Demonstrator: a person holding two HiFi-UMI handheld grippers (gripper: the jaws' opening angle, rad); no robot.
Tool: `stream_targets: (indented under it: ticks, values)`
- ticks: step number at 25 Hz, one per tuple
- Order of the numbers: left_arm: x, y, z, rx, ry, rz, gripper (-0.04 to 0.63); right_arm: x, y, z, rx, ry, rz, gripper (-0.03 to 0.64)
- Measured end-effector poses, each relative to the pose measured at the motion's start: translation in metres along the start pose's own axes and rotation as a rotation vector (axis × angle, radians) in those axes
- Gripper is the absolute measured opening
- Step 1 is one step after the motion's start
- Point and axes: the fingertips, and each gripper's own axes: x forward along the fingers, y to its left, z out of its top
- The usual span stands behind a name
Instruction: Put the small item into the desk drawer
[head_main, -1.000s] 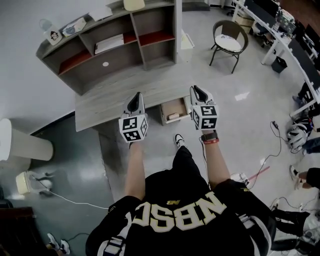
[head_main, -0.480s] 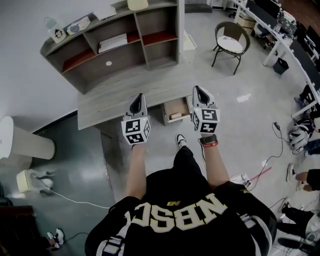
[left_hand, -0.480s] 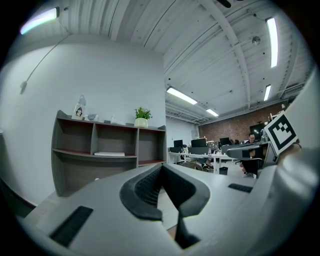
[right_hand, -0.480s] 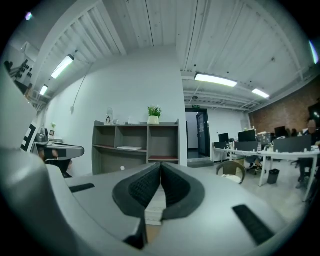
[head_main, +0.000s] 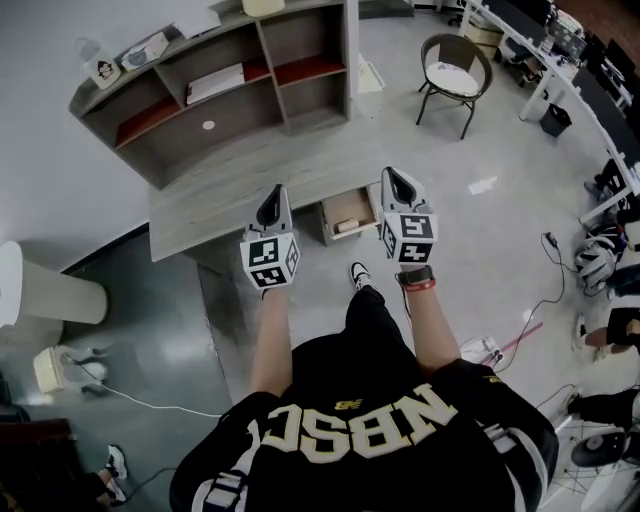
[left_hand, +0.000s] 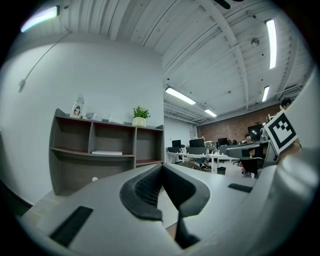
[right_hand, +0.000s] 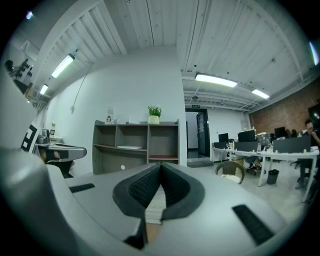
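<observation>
The grey desk (head_main: 250, 190) has its wooden drawer (head_main: 347, 212) pulled open under the front edge. A small pale item (head_main: 345, 226) lies inside the drawer. Both grippers are held up in front of the person, above the desk's front edge. My left gripper (head_main: 277, 192) hangs over the desk top to the left of the drawer, and its jaws (left_hand: 161, 165) meet at the tips with nothing between them. My right gripper (head_main: 391, 176) is just right of the drawer, likewise shut and empty (right_hand: 160, 164).
A grey shelf unit (head_main: 230, 90) with books and a potted plant (right_hand: 154, 114) stands at the back of the desk. There is a round chair (head_main: 455, 70) at the far right, and a white cylinder (head_main: 40, 290) on the floor at the left. Cables (head_main: 520, 335) and office desks (head_main: 590, 90) lie to the right.
Both grippers stay at about the same place over the desk's front edge. The drawer stays open with the item in it. Only the view has shifted slightly.
</observation>
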Motion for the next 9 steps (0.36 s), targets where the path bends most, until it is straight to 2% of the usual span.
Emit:
stream_targets:
  ticks: [9]
  values:
    - [0.028,-0.003,-0.024,-0.014,0.031,-0.024,0.012,0.022,-0.014,-0.026,0.021,0.051,-0.014,0.009]
